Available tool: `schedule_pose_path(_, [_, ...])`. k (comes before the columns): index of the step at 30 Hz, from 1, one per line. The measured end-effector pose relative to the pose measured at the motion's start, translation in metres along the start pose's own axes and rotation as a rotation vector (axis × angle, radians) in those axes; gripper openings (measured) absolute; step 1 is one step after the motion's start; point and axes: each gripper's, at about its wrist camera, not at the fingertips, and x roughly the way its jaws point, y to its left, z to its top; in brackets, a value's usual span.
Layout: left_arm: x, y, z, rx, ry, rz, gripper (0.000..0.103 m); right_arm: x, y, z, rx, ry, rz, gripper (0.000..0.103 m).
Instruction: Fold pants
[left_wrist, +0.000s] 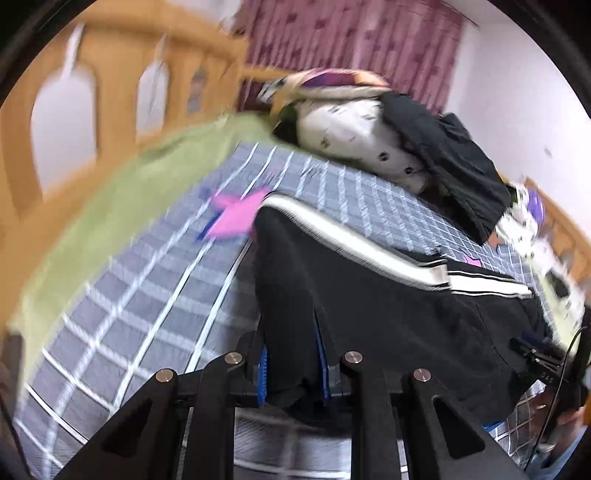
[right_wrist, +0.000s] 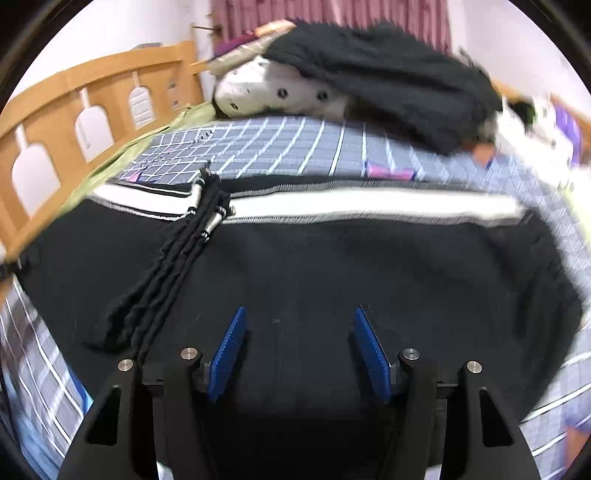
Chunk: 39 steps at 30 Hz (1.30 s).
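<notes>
Checked bedsheet (left_wrist: 140, 295) under black pants (left_wrist: 369, 295) (left gripper (left_wrist: 293, 363) pinching fabric).

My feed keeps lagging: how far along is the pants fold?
Early. The black pants lie spread on the checked bedsheet, white side stripe and drawstrings showing; no finished fold is visible. In hand: the left tongs are shut on a bunch of pants fabric. The right tongs are open over the cloth. The folding itself remains.

Motion blur smears the pink patch (left_wrist: 234, 218) and wooden railing (left_wrist: 110, 74).
</notes>
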Motion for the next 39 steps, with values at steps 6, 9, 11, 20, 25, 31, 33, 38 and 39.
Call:
schedule_pose_path(6, [-0.023,-0.085,0.027,0.077,-0.048,-0.134,0.018,-0.031,-0.054,-0.008,-0.015,-0.047,-0.077,0.06])
schedule_pose_path(9, [-0.021,-0.139,0.021,0.144,-0.045,-0.217,0.017,-0.036,-0.098,-0.019,0.087,-0.059,-0.107,0.06])
schedule_pose_path(11, [-0.014,-0.176,0.01,0.204,-0.027,-0.258,0.017,-0.042,-0.133,-0.03,0.199,-0.061,-0.114,0.06])
schedule_pose_path(20, [0.063,-0.269,-0.058,0.245,0.187,-0.373,0.017,-0.045,-0.19,-0.055,0.389,-0.07,-0.084,0.06])
schedule_pose_path(25, [0.045,-0.255,-0.057,0.268,0.184,-0.429,0.028,-0.041,-0.171,-0.05,0.328,-0.058,-0.056,0.06])
schedule_pose_path(31, [-0.004,-0.208,-0.047,0.28,0.067,-0.431,0.062,-0.037,-0.135,-0.034,0.274,-0.06,0.061,0.06])
schedule_pose_path(33, [-0.017,-0.187,-0.053,0.301,0.026,-0.353,0.063,-0.034,-0.123,-0.028,0.276,-0.048,0.136,0.063])
schedule_pose_path(38, [-0.008,-0.134,-0.073,0.224,0.105,-0.256,0.064,-0.016,-0.089,-0.01,0.285,0.029,0.296,0.063])
schedule_pose_path(39, [-0.004,-0.127,-0.077,0.204,0.126,-0.252,0.064,-0.011,-0.083,-0.007,0.293,0.039,0.314,0.063])
